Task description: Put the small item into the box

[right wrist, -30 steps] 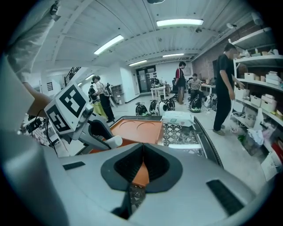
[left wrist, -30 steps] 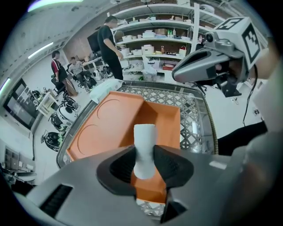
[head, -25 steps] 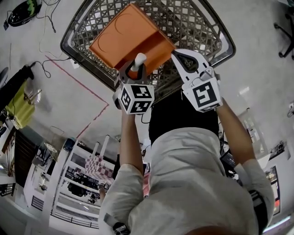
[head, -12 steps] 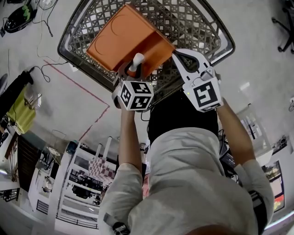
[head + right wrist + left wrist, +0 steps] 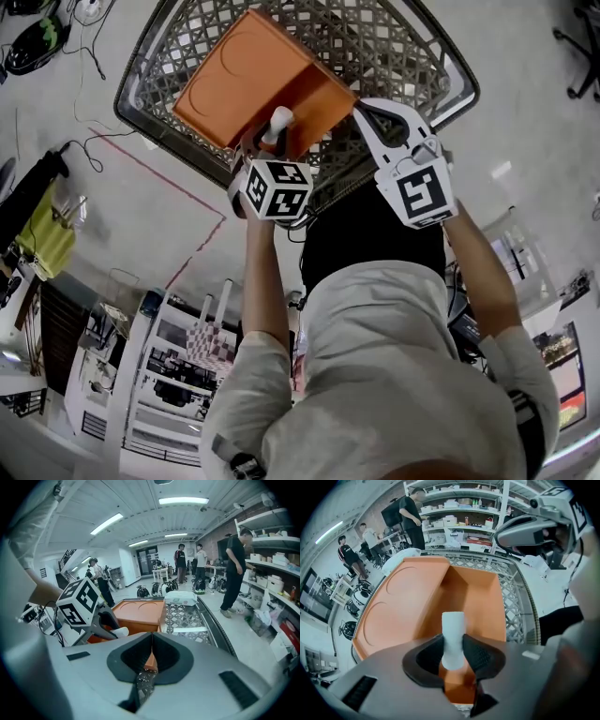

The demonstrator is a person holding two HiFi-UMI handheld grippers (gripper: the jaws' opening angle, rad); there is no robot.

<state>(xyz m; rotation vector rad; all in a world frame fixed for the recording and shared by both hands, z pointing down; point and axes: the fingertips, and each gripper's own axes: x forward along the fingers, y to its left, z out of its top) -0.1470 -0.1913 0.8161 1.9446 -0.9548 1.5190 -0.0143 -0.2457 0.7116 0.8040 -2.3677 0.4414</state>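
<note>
An orange box lies open in a wire shopping cart, its flat lid with round embossing to the left of a deep compartment. My left gripper is shut on a small white cylinder that stands up between the pads, just over the box's near edge. In the left gripper view the cylinder points at the compartment. My right gripper hangs shut and holds nothing beside the box's right corner, above the cart mesh. The right gripper view shows its gripper closed, with the box beyond.
A white packet lies in the cart beyond the box. Several people stand in the room, and shelving lines the wall. Cables and bags lie on the floor at the left.
My left gripper with the cylinder has crept a little up and left toward the box. The right gripper has hardly moved.
</note>
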